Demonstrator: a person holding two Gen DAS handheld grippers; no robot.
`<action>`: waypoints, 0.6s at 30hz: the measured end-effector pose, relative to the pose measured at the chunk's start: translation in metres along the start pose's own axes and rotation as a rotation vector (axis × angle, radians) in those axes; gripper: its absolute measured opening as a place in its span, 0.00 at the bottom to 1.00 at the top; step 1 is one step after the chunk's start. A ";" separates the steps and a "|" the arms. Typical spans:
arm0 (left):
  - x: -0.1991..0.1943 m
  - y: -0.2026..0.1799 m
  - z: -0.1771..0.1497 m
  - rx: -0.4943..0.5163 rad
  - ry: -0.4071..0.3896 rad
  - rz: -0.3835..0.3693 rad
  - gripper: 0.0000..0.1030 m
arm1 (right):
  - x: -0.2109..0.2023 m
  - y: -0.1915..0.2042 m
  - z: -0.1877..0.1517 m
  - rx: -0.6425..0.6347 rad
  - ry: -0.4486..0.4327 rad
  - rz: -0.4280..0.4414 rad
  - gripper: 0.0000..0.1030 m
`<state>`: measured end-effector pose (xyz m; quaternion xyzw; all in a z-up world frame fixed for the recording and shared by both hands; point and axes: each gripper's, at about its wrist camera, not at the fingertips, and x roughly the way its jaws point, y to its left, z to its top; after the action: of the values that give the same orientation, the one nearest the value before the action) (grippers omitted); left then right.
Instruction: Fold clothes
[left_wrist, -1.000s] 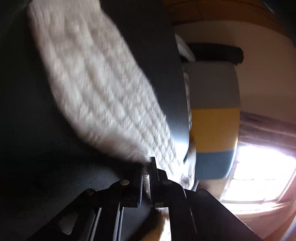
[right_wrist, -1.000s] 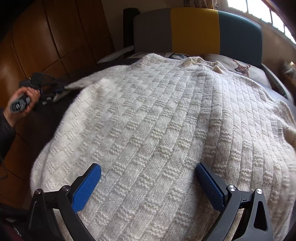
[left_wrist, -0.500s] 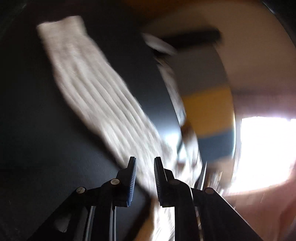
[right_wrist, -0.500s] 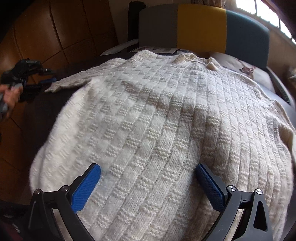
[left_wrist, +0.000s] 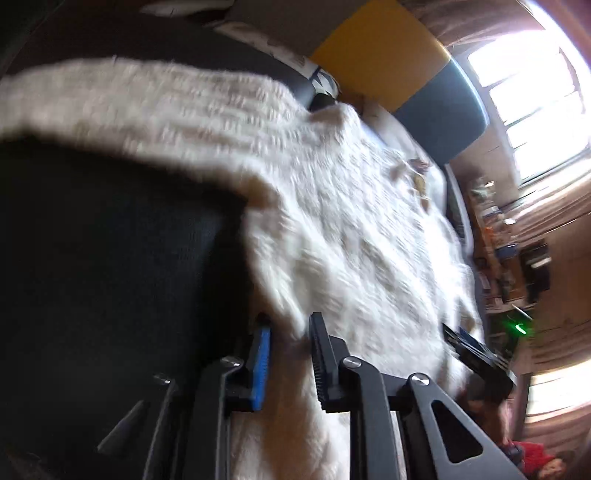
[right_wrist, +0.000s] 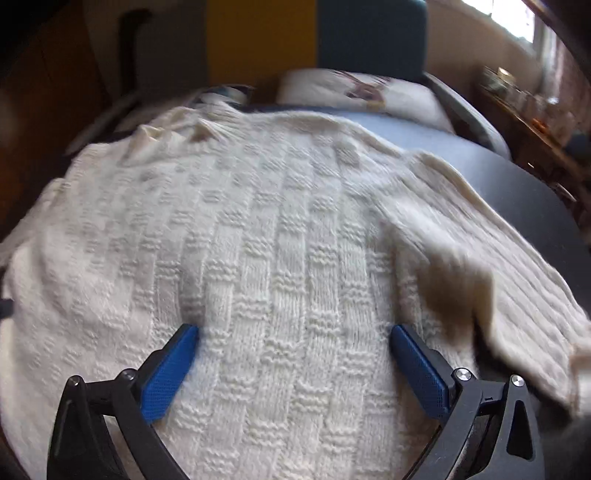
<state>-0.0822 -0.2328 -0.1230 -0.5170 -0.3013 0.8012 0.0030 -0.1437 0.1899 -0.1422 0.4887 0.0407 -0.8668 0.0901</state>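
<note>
A cream cable-knit sweater (right_wrist: 280, 229) lies spread flat on a dark bed cover (left_wrist: 110, 258), collar toward the headboard. My right gripper (right_wrist: 293, 332) is wide open low over the sweater's lower body, and knit shows between its blue pads (right_wrist: 170, 365). The sweater's right sleeve (right_wrist: 498, 266) slants out over the dark cover. In the blurred left wrist view, the left sleeve (left_wrist: 147, 110) stretches away to the left. My left gripper (left_wrist: 290, 350) sits at the sweater's (left_wrist: 351, 240) side edge, jaws a little apart, nothing pinched.
A grey, yellow and teal headboard (right_wrist: 258, 44) stands behind the bed, with a deer-print pillow (right_wrist: 354, 92) and a light blue sheet (right_wrist: 424, 136) in front of it. A cluttered shelf (right_wrist: 532, 107) runs along the right under bright windows (left_wrist: 528, 85).
My left gripper let go of the left sleeve and swung over to the sweater's side edge. The right gripper shifted toward the sweater's right side, still open.
</note>
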 end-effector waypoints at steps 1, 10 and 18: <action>0.003 -0.004 0.004 0.013 0.003 0.024 0.16 | -0.003 -0.004 -0.004 0.009 -0.007 -0.012 1.00; -0.025 -0.020 -0.033 0.126 -0.007 0.028 0.16 | -0.027 -0.005 -0.013 0.066 -0.030 -0.098 1.00; -0.033 0.002 -0.100 0.202 -0.046 0.160 0.15 | -0.038 0.043 -0.054 -0.084 -0.022 0.027 1.00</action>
<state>0.0164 -0.1971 -0.1252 -0.5180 -0.1768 0.8368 -0.0157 -0.0703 0.1604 -0.1367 0.4756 0.0696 -0.8683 0.1225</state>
